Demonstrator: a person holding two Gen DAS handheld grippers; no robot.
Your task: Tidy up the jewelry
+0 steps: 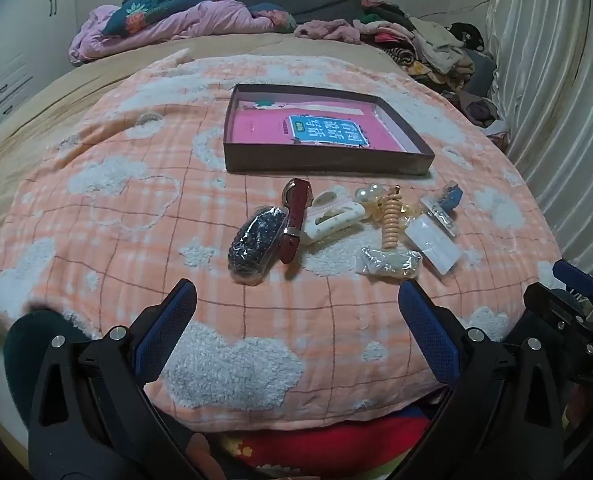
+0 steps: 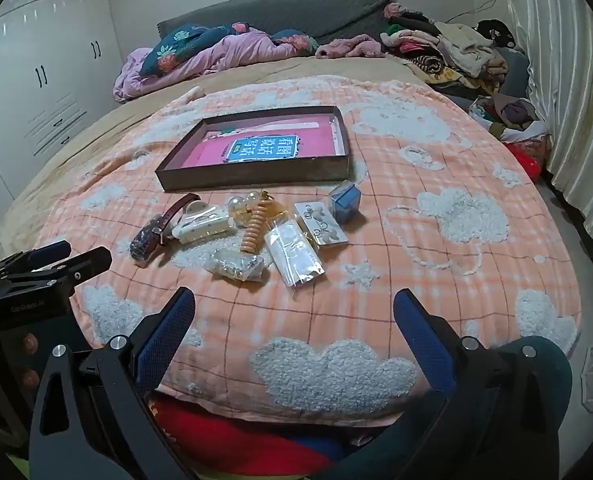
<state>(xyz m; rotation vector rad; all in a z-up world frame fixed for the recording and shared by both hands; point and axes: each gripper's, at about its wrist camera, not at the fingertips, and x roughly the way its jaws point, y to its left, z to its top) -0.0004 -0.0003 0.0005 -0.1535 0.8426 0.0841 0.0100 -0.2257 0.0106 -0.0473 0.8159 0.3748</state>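
Both my grippers, left (image 1: 296, 308) & right (image 2: 294, 316), gape wide w/ nothing held, near edge of blanket (image 2: 396, 280); jewelry pile (image 2: 252, 236) just beyond, brown tray (image 2: 252, 178) farther

One shallow brown box (image 1: 324, 162) lies beyond the jaws, with one pink book (image 1: 320, 130) in it. Between box and jaws lie one red watch strap (image 1: 294, 220), one white hair claw (image 1: 332, 220), one orange spiral hair tie (image 1: 391, 224), one blue small box (image 2: 345, 202), one card of earrings (image 2: 323, 224), and three clear bagged items: dark (image 1: 256, 240), pale (image 1: 432, 246), beaded (image 1: 390, 264).
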